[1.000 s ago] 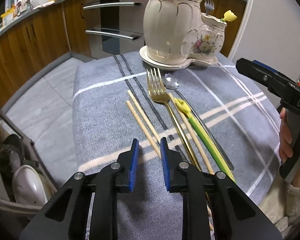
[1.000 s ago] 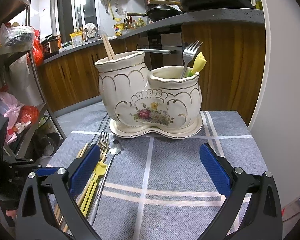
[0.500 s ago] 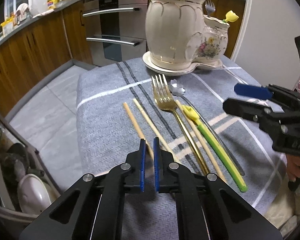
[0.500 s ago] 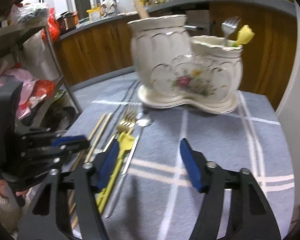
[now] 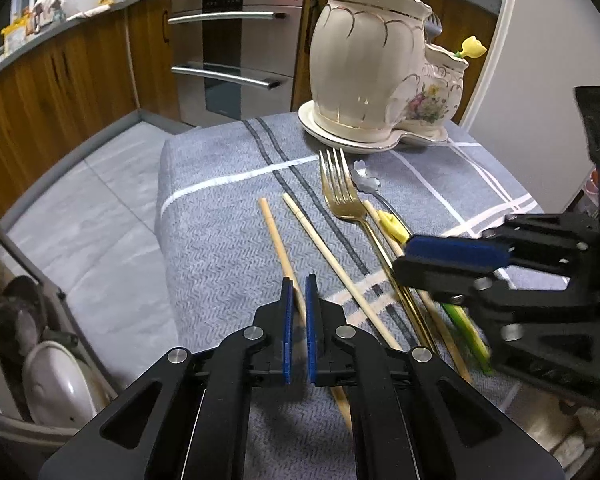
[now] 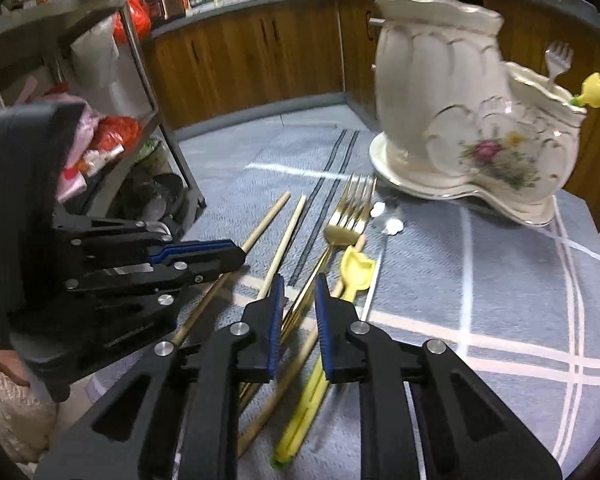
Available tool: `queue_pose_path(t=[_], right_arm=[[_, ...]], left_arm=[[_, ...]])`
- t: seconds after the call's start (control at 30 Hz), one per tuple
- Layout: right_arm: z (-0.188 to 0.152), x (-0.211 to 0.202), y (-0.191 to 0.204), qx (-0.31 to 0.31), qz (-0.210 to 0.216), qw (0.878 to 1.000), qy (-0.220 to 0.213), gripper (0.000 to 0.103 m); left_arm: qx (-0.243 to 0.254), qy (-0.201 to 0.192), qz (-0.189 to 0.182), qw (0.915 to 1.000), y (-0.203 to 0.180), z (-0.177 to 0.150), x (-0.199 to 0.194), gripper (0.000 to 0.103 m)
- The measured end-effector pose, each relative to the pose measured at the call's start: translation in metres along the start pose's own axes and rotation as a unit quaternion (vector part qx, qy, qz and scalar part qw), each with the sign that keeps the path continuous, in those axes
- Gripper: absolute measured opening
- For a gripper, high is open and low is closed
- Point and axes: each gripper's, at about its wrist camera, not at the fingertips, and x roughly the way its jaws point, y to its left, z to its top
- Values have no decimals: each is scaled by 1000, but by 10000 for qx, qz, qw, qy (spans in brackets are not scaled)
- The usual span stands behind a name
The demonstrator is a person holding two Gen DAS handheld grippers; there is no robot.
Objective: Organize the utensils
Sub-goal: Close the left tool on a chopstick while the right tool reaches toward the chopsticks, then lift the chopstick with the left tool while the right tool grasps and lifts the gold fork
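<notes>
chopstick (image 5: pixel 278 240): pale wood, slim | gold fork (image 5: pixel 342 194): shiny

Steel oven (image 5: pixel 236 52), wooden cabinets (image 6: pixel 260 56), cluttered shelf rack (image 6: pixel 112 92)

On the tablecloth (image 5: pixel 220 240) the utensils lie side by side: two chopsticks (image 5: pixel 276 236) leftmost, then the fork (image 5: pixel 342 196), with a third chopstick (image 5: pixel 374 216), a pick (image 5: pixel 396 228) and a spoon (image 5: pixel 364 178) to its right. Behind them stands the two-compartment holder (image 5: pixel 372 80) on its saucer (image 5: pixel 320 136); its right compartment holds another fork (image 6: pixel 558 60) and pick (image 6: pixel 594 92).
</notes>
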Motion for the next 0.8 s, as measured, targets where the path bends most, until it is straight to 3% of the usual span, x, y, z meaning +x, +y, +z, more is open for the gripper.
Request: queue_pose_path(t=[0.37,0.6,0.8], right_arm=[[13,24,7,-96,-529,9981,293,15],[7,20,2,150,-414,9990,109,6],[3,-10,-3,321,-197,9991,-211,6]], left_arm=[[-74,1,-225,9997,6,0,-1,7],[-80,-22,-288,9995,7,-2,-2,7],[-72,-30,-284,9996,6,-3,-2,7]])
